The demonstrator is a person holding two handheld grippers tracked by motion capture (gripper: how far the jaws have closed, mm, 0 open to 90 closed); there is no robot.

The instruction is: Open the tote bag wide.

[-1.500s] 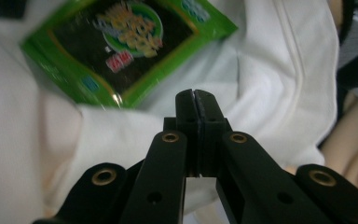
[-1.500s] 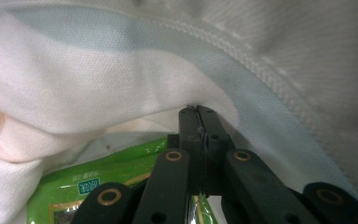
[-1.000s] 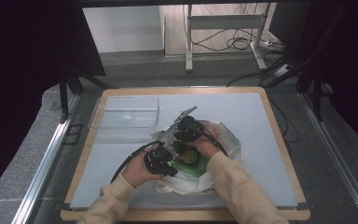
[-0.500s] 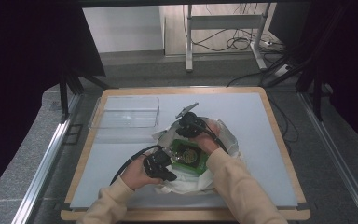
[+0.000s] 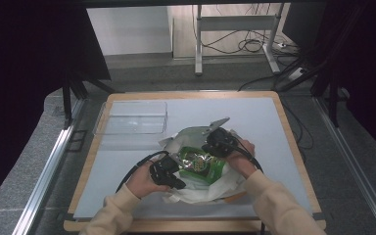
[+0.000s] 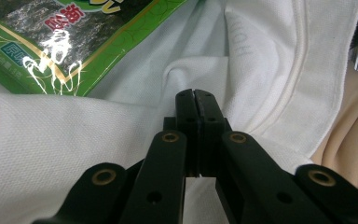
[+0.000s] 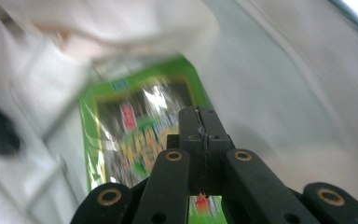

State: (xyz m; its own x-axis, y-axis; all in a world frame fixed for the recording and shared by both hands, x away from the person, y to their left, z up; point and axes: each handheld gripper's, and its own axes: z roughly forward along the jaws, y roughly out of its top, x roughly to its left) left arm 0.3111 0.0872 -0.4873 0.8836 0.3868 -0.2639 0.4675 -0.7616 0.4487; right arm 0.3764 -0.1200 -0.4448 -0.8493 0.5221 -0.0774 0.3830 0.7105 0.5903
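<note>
High view: glossy green seaweed snack packet (image 5: 201, 165) lying on a crumpled white cloth bag (image 5: 203, 192) on the pale grey desk (image 5: 264, 117), left gripper (image 5: 177, 183) at the bag's near edge, right gripper (image 5: 210, 147) over the packet's far end; clear plastic tray (image 5: 132, 117) well apart.

Left gripper view: jaws together on a pinched fold of the bag (image 6: 74, 149), probably to hold it steady.

Right gripper view: blurred; jaws together above the packet (image 7: 135, 135); grip on it not discernible.

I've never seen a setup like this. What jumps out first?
A bright green seaweed snack packet lies on a crumpled white cloth bag near the table's front edge. A hand-held gripper sits at each side of it, left and right, jaws shut. A clear plastic tray stands farther back left.
</note>
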